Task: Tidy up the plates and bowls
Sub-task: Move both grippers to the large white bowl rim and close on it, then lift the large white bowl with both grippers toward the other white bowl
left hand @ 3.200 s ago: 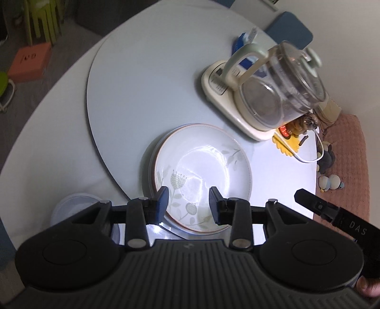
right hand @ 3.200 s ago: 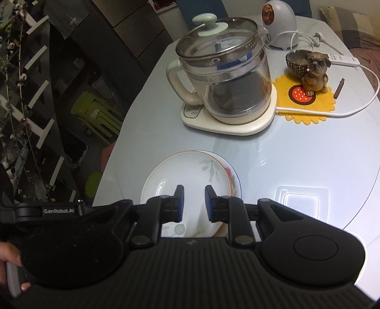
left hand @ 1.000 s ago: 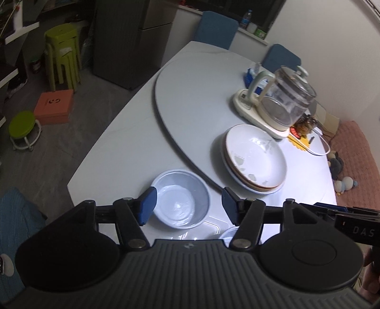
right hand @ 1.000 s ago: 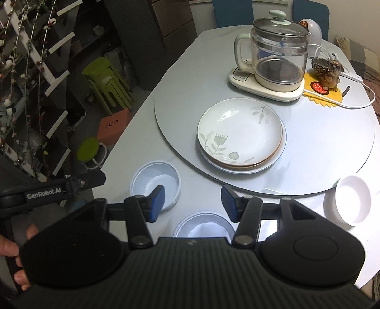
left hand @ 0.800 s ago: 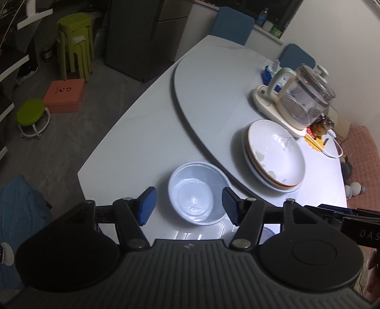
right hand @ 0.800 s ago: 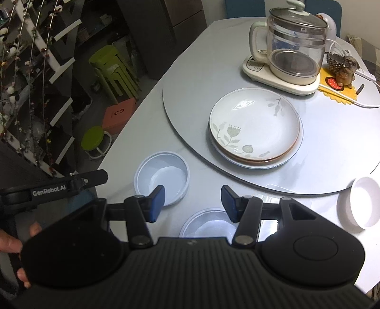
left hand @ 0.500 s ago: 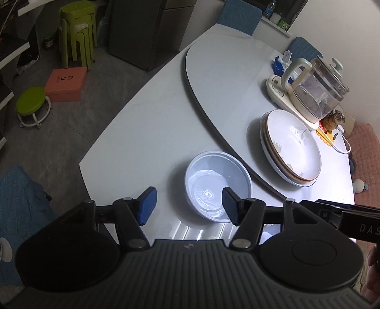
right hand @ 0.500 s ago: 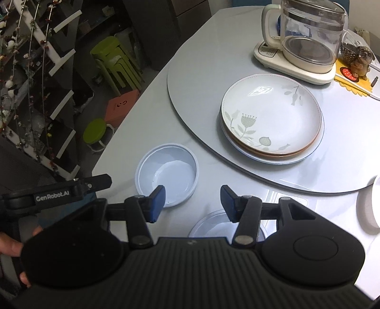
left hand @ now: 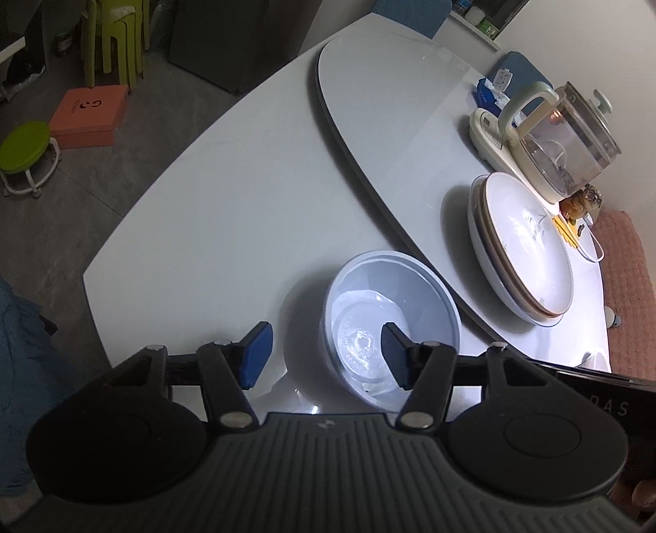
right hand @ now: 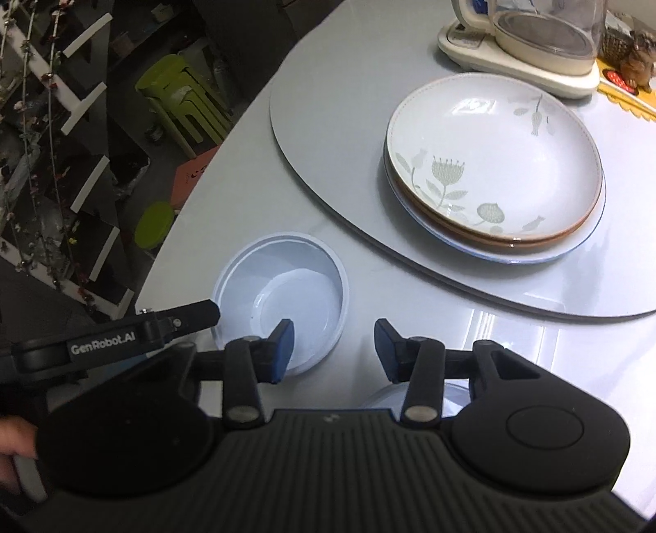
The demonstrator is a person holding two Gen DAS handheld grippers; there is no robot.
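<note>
A pale blue plastic bowl [left hand: 389, 324] sits on the white table near its front edge; it also shows in the right wrist view [right hand: 283, 287]. My left gripper [left hand: 324, 354] is open and low over the bowl's near rim, one pad over its inside and the other outside it. A stack of plates [right hand: 496, 164], topped by a white floral one, rests on the grey turntable [right hand: 328, 135] and also shows in the left wrist view [left hand: 520, 246]. My right gripper [right hand: 334, 348] is open, empty, beside the bowl. A second bowl [right hand: 389, 399] is mostly hidden under it.
A glass kettle [left hand: 549, 135] on its cream base stands behind the plates, with a dog figurine [right hand: 635, 61] on a yellow mat. The table edge [left hand: 98, 287] drops to the floor at the left, where green stools [left hand: 115, 37] and an orange box [left hand: 90, 115] stand.
Both grippers have moved down and forward toward the blue bowl, which now looms larger. The left gripper's pads now straddle its near rim. Both stay open.
</note>
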